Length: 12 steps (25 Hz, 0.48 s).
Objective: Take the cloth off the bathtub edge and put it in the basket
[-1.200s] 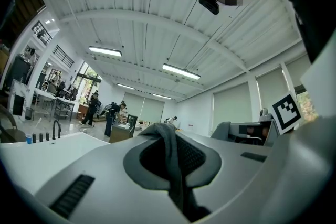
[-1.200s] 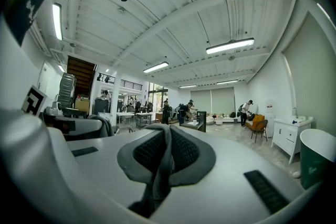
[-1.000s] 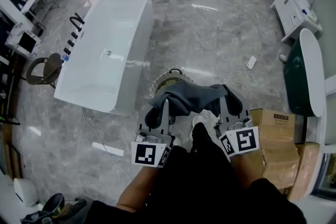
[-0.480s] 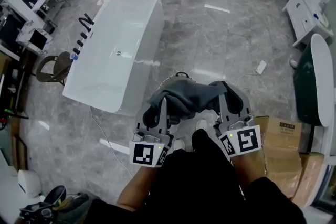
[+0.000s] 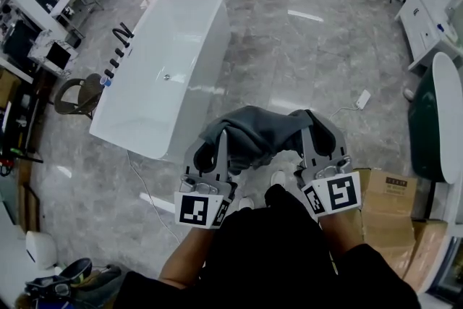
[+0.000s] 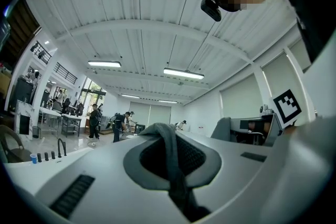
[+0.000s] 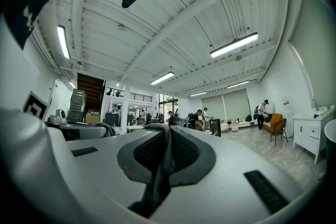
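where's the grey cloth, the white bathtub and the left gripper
grey cloth (image 5: 264, 132), head view, middle of the fabric
white bathtub (image 5: 126, 140), head view, near end rim
left gripper (image 5: 223, 140), head view, tips shut on the cloth

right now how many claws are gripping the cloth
2. The left claw is shut on the left end of the grey cloth, and the right claw is shut on its right end. The cloth hangs between them.

Both grippers sit side by side, lower centre of the head view, jaws pointing away from the body. Left gripper (image 5: 215, 145): jaws closed, pinching the grey cloth (image 5: 257, 132). Right gripper (image 5: 316, 135): likewise (a fold clamped between its pads). Forearms enter from the bottom edge.
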{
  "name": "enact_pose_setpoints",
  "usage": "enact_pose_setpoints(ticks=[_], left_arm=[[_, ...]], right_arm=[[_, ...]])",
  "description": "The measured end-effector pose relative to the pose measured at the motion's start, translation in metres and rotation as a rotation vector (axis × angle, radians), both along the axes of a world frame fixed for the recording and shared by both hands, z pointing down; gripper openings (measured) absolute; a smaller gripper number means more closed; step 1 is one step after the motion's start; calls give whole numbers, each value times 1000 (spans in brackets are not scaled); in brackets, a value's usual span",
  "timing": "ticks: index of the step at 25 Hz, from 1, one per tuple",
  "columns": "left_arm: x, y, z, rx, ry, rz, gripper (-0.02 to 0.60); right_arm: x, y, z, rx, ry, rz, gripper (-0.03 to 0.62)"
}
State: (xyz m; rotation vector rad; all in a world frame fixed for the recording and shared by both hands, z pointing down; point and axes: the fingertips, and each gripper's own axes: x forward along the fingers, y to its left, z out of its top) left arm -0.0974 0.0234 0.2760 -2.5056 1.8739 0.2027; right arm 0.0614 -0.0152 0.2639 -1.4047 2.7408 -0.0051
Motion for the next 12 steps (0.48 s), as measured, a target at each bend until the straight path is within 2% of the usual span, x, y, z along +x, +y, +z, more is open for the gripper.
enact_pose_setpoints(ticks=[4,12], left_arm=[[7,-9,-3,-2,6,-6,21],[0,-30,-9,2,0,-30,21]], right_arm=[[7,-10,-3,15,-21,-9,34],[-10,-31,-12,28,-44,-52,34]])
